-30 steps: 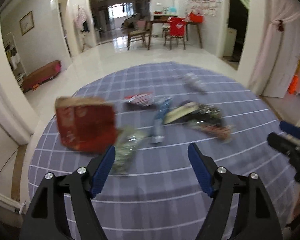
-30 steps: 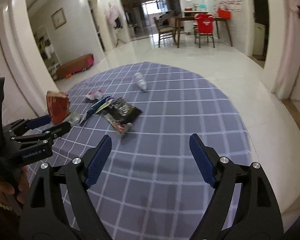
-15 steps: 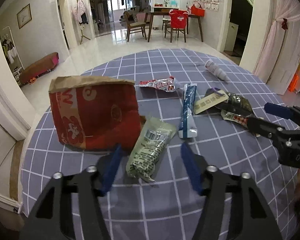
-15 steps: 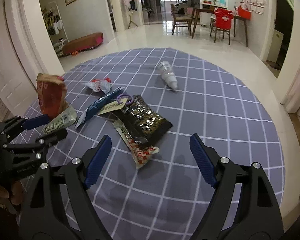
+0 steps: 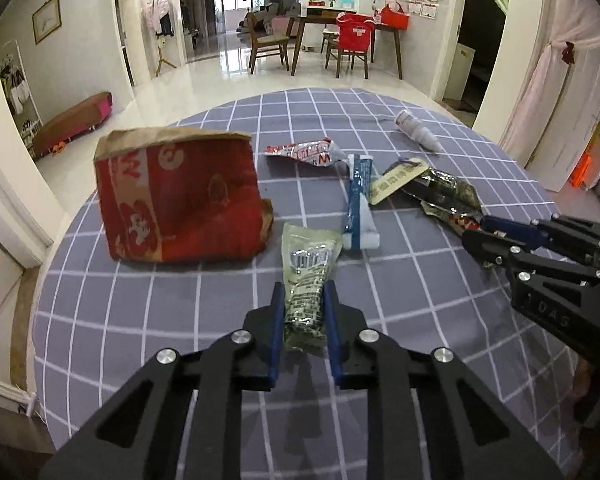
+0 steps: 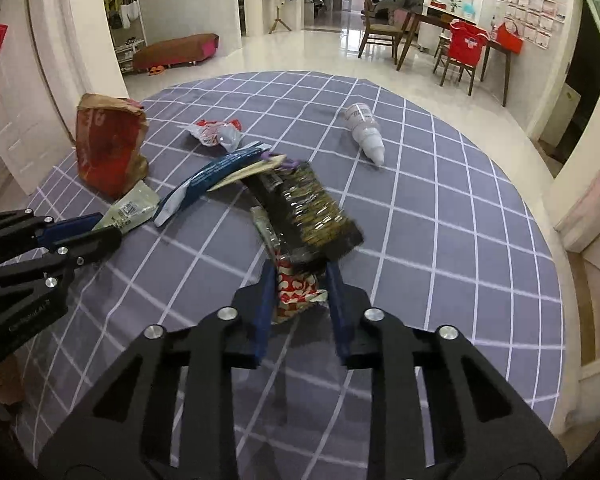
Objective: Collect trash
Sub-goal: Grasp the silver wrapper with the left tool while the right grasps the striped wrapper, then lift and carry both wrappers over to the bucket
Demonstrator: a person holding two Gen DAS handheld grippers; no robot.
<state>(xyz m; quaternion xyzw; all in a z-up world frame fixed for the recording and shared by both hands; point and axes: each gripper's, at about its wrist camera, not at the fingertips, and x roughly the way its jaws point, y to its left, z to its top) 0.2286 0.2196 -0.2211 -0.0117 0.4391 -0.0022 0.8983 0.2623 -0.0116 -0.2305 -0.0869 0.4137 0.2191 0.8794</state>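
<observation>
Both tongs just closed, left tongs [image 5: 303, 316] gripping green packet [image 5: 306, 280], right tongs [image 6: 298, 292] red wrapper [image 6: 294, 290]

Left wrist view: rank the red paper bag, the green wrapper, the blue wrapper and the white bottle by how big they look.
1. red paper bag
2. green wrapper, though nearness to the camera enlarges it
3. blue wrapper, close to the green one
4. white bottle, farthest away, so unsure

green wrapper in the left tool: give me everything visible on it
The green wrapper is a pale green, translucent plastic pouch with dark print and a silvery patch, crinkled and flattened. It lies lengthwise on the checked tablecloth, its near end pinched between the pads of the left tool, whose jaws have just closed on it. Its far end sits close to the red paper bag and the blue-and-white wrapper; contact is unclear.
</observation>
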